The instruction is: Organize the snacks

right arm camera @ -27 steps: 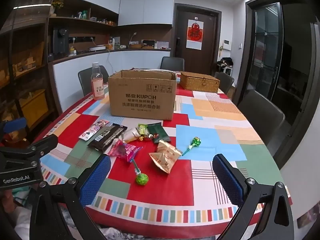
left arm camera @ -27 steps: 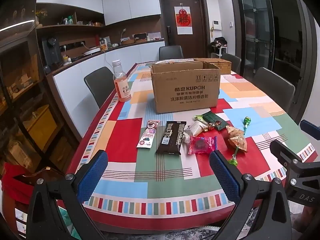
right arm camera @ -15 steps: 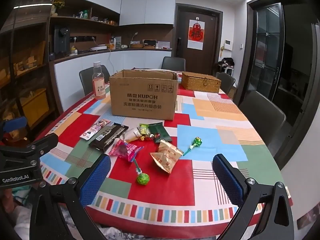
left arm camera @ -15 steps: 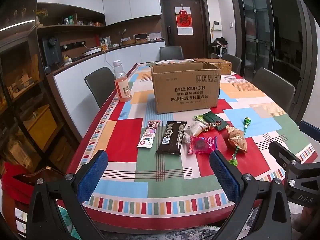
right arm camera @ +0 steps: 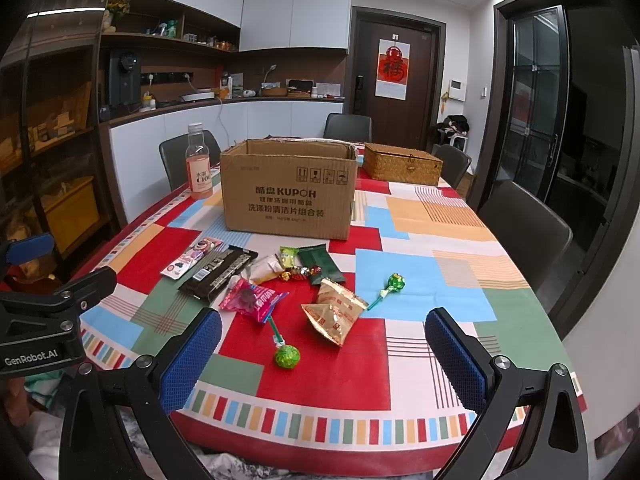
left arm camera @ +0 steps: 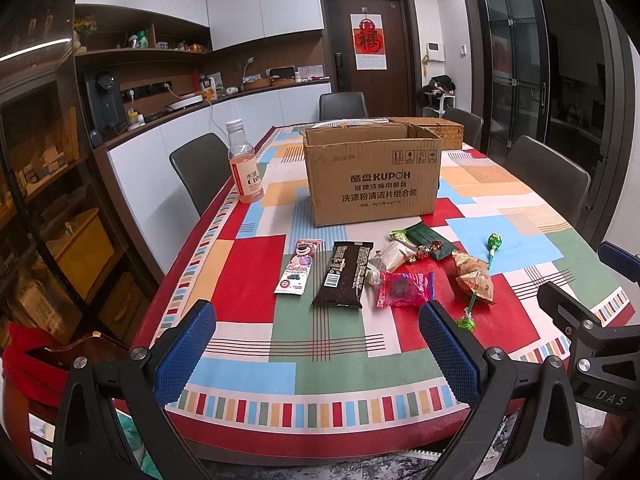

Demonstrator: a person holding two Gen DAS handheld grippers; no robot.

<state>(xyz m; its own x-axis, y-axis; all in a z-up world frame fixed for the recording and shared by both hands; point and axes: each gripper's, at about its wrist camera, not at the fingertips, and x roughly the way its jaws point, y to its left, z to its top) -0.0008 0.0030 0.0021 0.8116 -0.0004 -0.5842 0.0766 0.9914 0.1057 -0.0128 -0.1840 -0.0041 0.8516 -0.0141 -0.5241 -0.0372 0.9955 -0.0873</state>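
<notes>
A dining room with chairs [right arm camera: 524, 224] around a table [right arm camera: 440, 280] in a patchwork cloth. The cardboard box [right arm camera: 288, 188] stands mid-table; snacks [right arm camera: 280, 280] lie before it, back from the bare near edge. Left gripper [left arm camera: 316, 350] and right gripper [right arm camera: 324, 354] hover there, jaws apart, empty.

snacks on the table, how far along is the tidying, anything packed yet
Nothing looks packed: the snacks all lie loose on the tablecloth in front of the cardboard box, including the dark bar, pink packet, gold packets and two lollipops. The box's inside is hidden. Nothing is in hand: the left gripper and right gripper have open, empty jaws short of the pile. Everything is left.
</notes>
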